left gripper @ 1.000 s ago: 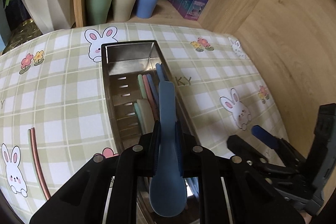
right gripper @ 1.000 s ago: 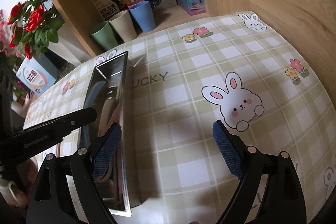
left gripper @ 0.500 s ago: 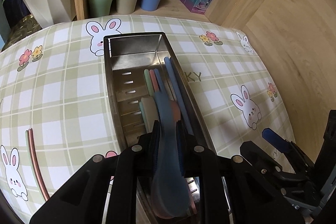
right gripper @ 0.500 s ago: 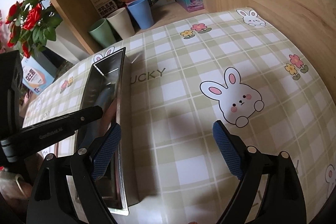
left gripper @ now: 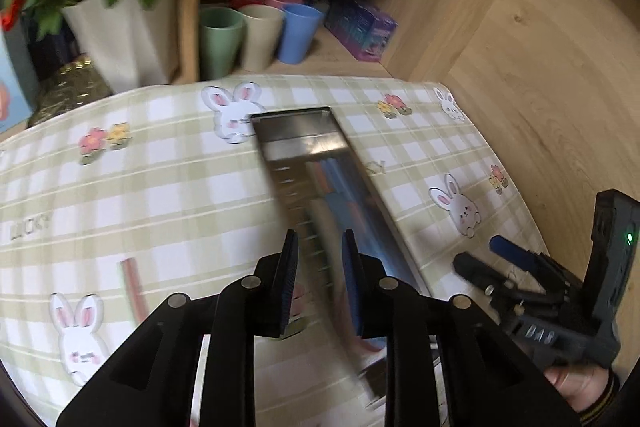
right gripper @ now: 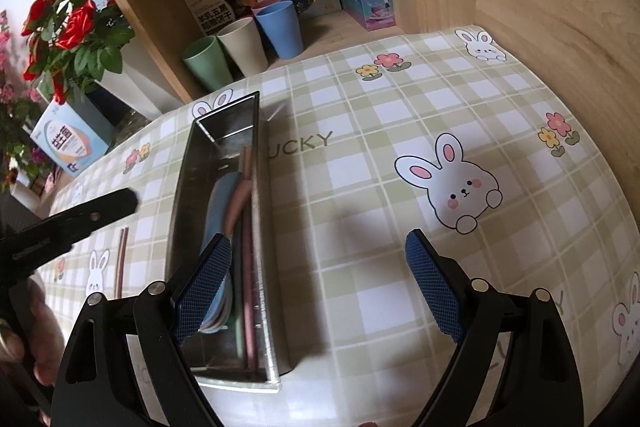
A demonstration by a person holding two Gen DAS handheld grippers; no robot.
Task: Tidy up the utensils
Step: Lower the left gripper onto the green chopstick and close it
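A long steel utensil tray (right gripper: 182, 187) lies lengthwise on the checked tablecloth; it also shows, blurred, in the left wrist view (left gripper: 296, 123). Inside lie a blue spoon (right gripper: 218, 203), a pink spoon (right gripper: 239, 201) and pastel chopsticks (right gripper: 249, 267). My left gripper (left gripper: 319, 283) is open and empty, hovering at the tray's near left edge. My right gripper (right gripper: 320, 287) is wide open and empty above the cloth just right of the tray. A pair of pink chopsticks (left gripper: 134, 283) lies on the cloth left of the tray, also in the right wrist view (right gripper: 121, 259).
A wooden shelf behind the table holds green (right gripper: 206, 63), beige (right gripper: 244, 45) and blue (right gripper: 280, 29) cups and several boxes (right gripper: 370, 3). A white pot of red roses (left gripper: 120, 27) stands at the back left. A wooden wall (left gripper: 560, 87) runs along the right.
My left gripper has opened and let go of the blue spoon, which now lies in the tray. The left gripper has drawn back, up and slightly left. The right gripper stays open, nearly still.
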